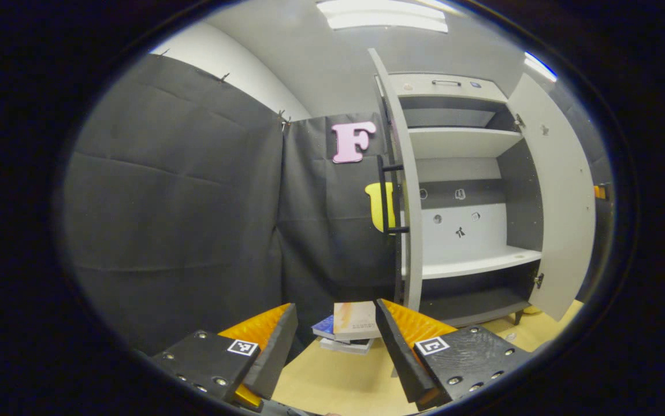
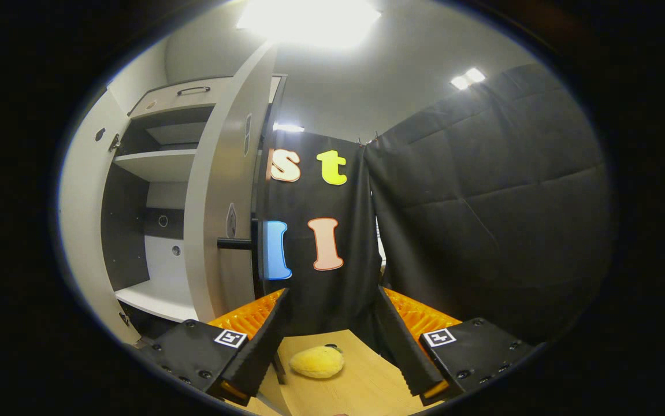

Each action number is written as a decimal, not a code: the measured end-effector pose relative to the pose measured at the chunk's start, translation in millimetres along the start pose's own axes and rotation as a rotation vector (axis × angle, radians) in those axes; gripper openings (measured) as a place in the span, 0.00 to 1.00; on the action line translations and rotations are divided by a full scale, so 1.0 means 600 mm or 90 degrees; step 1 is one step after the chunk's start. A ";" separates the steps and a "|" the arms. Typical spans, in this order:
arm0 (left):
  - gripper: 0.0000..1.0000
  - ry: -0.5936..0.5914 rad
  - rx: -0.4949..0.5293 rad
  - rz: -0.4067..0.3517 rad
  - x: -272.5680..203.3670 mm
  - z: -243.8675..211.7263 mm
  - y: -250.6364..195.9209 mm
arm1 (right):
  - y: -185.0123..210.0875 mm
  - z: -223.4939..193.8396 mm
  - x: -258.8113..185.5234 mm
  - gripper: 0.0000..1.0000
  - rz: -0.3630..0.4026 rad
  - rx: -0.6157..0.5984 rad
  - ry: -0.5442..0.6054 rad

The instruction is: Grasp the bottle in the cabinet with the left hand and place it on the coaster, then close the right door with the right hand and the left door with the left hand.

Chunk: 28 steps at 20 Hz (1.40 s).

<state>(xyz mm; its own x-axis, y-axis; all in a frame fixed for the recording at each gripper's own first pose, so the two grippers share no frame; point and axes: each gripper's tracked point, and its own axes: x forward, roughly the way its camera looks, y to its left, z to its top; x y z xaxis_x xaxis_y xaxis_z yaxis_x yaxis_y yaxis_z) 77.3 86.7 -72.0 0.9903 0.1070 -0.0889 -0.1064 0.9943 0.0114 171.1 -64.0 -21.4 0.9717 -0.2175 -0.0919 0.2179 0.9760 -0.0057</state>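
Note:
A grey cabinet (image 1: 471, 263) stands with both doors swung out. In the left gripper view its left door (image 1: 406, 173) is edge-on, black handle (image 1: 390, 196) facing away, and the right door (image 1: 560, 196) shows its inner face. The shelves I can see are bare. My left gripper (image 1: 338, 346) is open over the wooden table (image 1: 332, 384), well short of the cabinet. In the right gripper view the right door (image 2: 216, 202) with its handle (image 2: 234, 244) stands ahead and to the left of my open right gripper (image 2: 332, 341); the left door (image 2: 81, 231) is beyond.
A small stack of books (image 1: 350, 328) lies on the table between the left gripper's fingers and the cabinet. A yellow plush fruit (image 2: 316, 361) rests on the table (image 2: 367, 384) just ahead of the right gripper. Black cloth walls close in behind.

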 end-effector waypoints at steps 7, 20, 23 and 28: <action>0.89 -0.008 -0.006 -0.018 0.041 -0.007 0.007 | 0.086 0.008 -0.026 0.92 0.060 -0.014 -0.008; 0.89 -0.015 -0.012 -0.025 0.058 -0.023 0.026 | 0.234 0.005 -0.028 0.96 0.141 0.054 0.001; 0.89 -0.018 -0.014 -0.011 0.048 -0.018 0.056 | 0.272 0.008 -0.018 0.95 0.158 0.053 -0.003; 0.89 -0.012 -0.013 0.016 0.031 -0.022 0.096 | 0.302 0.007 -0.003 0.96 0.176 0.048 0.001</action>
<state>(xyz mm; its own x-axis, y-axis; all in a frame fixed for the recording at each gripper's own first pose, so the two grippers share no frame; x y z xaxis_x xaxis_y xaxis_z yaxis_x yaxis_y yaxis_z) 88.5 146.3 -86.4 0.9887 0.1325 -0.0705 -0.1333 0.9910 -0.0068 209.2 113.3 -18.2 0.9951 0.0575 -0.0806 -0.0498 0.9943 0.0945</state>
